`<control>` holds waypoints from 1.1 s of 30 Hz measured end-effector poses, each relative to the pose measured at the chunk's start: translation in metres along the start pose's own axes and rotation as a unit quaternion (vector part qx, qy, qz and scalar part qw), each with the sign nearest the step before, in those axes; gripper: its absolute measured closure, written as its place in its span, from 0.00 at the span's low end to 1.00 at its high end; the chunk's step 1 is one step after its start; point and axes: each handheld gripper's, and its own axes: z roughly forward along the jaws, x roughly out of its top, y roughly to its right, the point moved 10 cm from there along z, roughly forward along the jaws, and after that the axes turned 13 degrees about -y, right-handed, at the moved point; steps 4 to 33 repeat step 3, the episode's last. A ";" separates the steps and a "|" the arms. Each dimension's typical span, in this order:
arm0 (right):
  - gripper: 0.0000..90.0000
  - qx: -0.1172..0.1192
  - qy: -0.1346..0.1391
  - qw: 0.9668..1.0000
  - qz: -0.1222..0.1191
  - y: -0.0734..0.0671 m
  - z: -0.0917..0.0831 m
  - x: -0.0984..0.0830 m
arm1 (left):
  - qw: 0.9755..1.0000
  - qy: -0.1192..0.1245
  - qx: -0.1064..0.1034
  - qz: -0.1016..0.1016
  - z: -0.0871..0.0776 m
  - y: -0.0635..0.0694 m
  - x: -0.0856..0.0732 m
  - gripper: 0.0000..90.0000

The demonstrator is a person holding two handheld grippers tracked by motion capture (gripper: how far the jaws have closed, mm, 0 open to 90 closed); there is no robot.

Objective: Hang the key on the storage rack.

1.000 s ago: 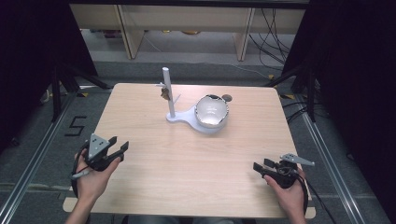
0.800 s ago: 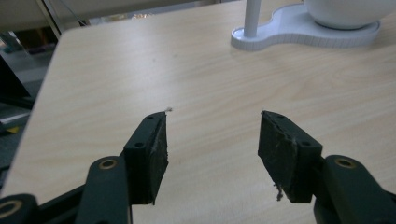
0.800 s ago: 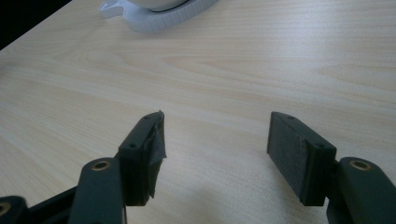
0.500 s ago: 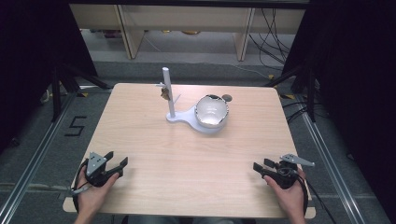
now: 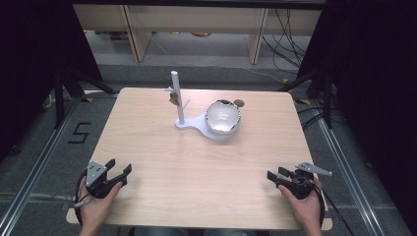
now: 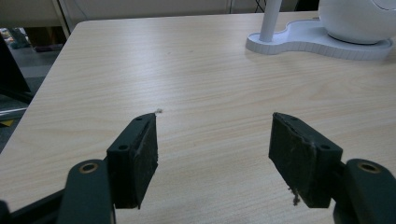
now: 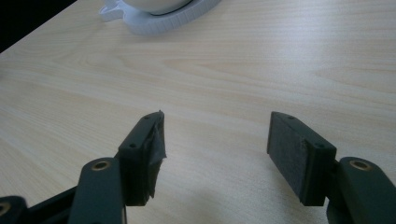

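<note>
Gleaming, perhaps metallic bowl on wood-grain table

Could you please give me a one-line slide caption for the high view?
Two open claws, left and right, rest at the near table edge, facing a white stand with bowl.

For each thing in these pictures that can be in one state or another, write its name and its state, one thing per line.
left gripper: open, nothing between its jaws, which have just been opening.
right gripper: open, nothing held.
white stand: upright on its base, a small brownish thing hanging from its post.
bowl: sitting on the stand's base, opening facing up.
</note>
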 end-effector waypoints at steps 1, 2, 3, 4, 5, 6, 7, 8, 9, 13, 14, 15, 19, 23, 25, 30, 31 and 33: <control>0.42 0.001 0.001 1.000 0.000 0.000 0.000 0.000 | 1.000 0.003 -0.001 0.001 0.000 0.000 0.000 0.36; 0.42 0.001 0.001 1.000 0.000 0.000 0.000 0.000 | 1.000 0.004 -0.002 0.002 0.000 0.001 0.000 0.36; 0.42 0.000 0.000 1.000 0.000 0.000 0.000 0.000 | 1.000 0.002 -0.001 0.004 -0.001 0.000 0.000 0.36; 0.42 0.000 0.000 1.000 0.000 0.000 0.000 0.000 | 1.000 0.002 -0.001 0.004 -0.001 0.000 0.000 0.36; 0.42 0.000 0.000 1.000 0.000 0.000 0.000 0.000 | 1.000 0.002 -0.001 0.004 -0.001 0.000 0.000 0.36; 0.42 0.000 0.000 1.000 0.000 0.000 0.000 0.000 | 1.000 0.002 -0.001 0.004 -0.001 0.000 0.000 0.36; 0.42 0.000 0.000 1.000 0.000 0.000 0.000 0.000 | 1.000 0.002 -0.001 0.004 -0.001 0.000 0.000 0.36; 0.42 0.000 0.000 1.000 0.000 0.000 0.000 0.000 | 1.000 0.002 -0.001 0.004 -0.001 0.000 0.000 0.36; 0.42 0.000 0.000 1.000 0.000 0.000 0.000 0.000 | 1.000 0.002 -0.001 0.004 -0.001 0.000 0.000 0.36; 0.42 0.000 0.000 1.000 0.000 0.000 0.000 0.000 | 1.000 0.002 -0.001 0.004 -0.001 0.000 0.000 0.36; 0.42 0.000 0.000 1.000 0.000 0.000 0.000 0.000 | 1.000 0.002 -0.001 0.004 -0.001 0.000 0.000 0.36; 0.42 0.000 0.000 1.000 0.000 0.000 0.000 0.000 | 1.000 0.002 -0.001 0.004 -0.001 0.000 0.000 0.36; 0.42 0.000 0.000 1.000 0.000 0.000 0.000 0.000 | 1.000 0.002 -0.001 0.004 -0.001 0.000 0.000 0.36; 0.42 0.000 0.000 1.000 0.000 0.000 0.000 0.000 | 1.000 0.002 -0.001 0.004 -0.001 0.000 0.000 0.36; 0.42 0.000 0.000 1.000 0.000 0.000 0.000 0.000 | 1.000 0.002 -0.001 0.004 -0.001 0.000 0.000 0.36; 0.42 0.000 0.000 1.000 0.000 0.000 0.000 0.000 | 1.000 0.002 -0.001 0.004 -0.001 0.000 0.000 0.36; 0.42 0.000 0.000 1.000 0.000 0.000 0.000 0.000 | 1.000 0.002 -0.001 0.004 -0.001 0.000 0.000 0.36; 0.42 0.000 0.000 1.000 0.000 0.000 0.000 0.000 | 1.000 0.002 -0.001 0.004 -0.001 0.000 0.000 0.36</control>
